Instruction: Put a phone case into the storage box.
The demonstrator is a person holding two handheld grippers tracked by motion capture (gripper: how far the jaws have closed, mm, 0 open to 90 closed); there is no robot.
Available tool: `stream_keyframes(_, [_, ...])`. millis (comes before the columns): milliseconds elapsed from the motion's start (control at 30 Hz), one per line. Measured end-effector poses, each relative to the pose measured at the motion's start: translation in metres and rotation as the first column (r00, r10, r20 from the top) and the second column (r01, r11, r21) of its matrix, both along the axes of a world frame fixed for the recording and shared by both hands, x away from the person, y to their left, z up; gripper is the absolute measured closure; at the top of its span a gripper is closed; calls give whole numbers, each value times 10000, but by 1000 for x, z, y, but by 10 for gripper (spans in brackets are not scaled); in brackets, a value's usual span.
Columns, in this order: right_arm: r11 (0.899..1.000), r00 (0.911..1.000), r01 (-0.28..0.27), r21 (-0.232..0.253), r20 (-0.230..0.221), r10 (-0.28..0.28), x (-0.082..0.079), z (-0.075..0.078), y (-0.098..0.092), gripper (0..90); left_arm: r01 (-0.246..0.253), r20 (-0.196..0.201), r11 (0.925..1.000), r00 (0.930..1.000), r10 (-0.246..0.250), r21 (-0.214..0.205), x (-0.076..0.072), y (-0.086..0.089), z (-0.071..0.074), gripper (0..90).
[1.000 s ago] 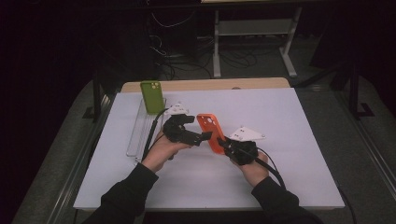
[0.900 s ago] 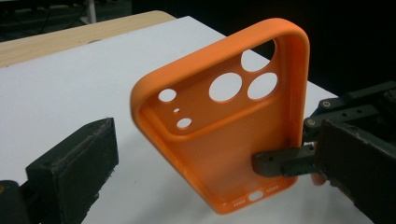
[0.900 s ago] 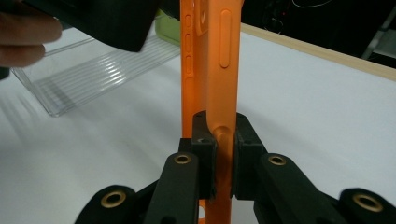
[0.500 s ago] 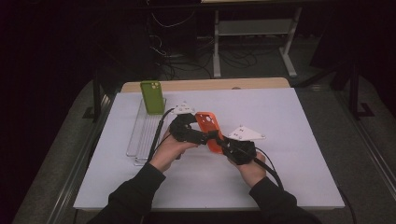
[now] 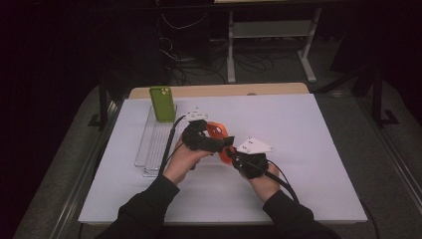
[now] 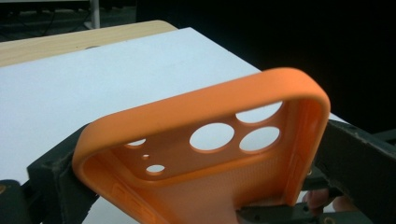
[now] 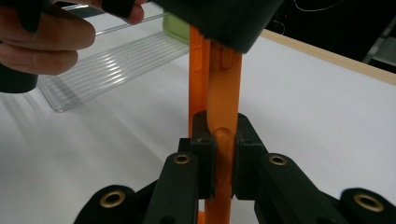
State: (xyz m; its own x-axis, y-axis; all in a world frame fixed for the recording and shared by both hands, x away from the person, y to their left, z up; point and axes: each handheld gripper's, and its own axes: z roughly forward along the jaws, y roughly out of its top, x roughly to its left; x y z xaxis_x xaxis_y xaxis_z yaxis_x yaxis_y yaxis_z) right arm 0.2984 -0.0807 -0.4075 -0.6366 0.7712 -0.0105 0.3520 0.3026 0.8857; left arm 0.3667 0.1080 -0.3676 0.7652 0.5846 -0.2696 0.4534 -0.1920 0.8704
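Observation:
An orange phone case (image 5: 218,130) is held above the white table between both hands. In the left gripper view its camera-hole end (image 6: 210,154) spans the gap between the two black jaws, which press on its long sides. My left gripper (image 5: 220,143) is shut on it from the left. My right gripper (image 5: 232,155) comes from the right, and its pads (image 7: 205,154) pinch the case's thin wall (image 7: 224,88) edge-on; the right gripper (image 7: 219,144) is shut on it. A green phone case (image 5: 162,103) stands upright in a clear rack (image 5: 154,144).
The clear ribbed rack (image 7: 107,65) lies along the table's left side, close to the left hand (image 7: 42,42). A wooden strip (image 5: 224,90) borders the far edge of the white tabletop (image 5: 308,139). Dark floor with cables and a stand lies beyond.
The left gripper has shifted slightly rightward onto the orange case, covering more of it. The right hand has stayed where it was.

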Motion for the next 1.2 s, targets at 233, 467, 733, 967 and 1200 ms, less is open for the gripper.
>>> stream_keyframes(233, [10000, 10000, 52, -68, 23, -51, 0, -3, 1, 806, -253, 215, 9997, 9994, 254, -56, -2, 2, 2, 110])
stream_keyframes(467, [9999, 9999, 69, -98, -73, -69, 1, -4, 1, 796, -247, 440, 9996, 9987, 252, -113, -3, 0, 3, 141])
stream_keyframes(733, [9989, 9986, -337, 336, -406, 350, 2, 0, -4, 516, -286, 530, 9995, 9982, 279, 116, -4, -2, 8, 153])
stream_keyframes(967, [9975, 9947, -708, -10, -749, 705, 0, 1, -20, 343, -575, 808, 9982, 9952, 557, 198, 10, 9, 24, 153])
stream_keyframes(1200, [9993, 9941, -312, -226, -1043, 287, 0, -4, -50, 135, -1191, 1368, 9919, 9842, 1123, 430, 29, 31, 50, 152])
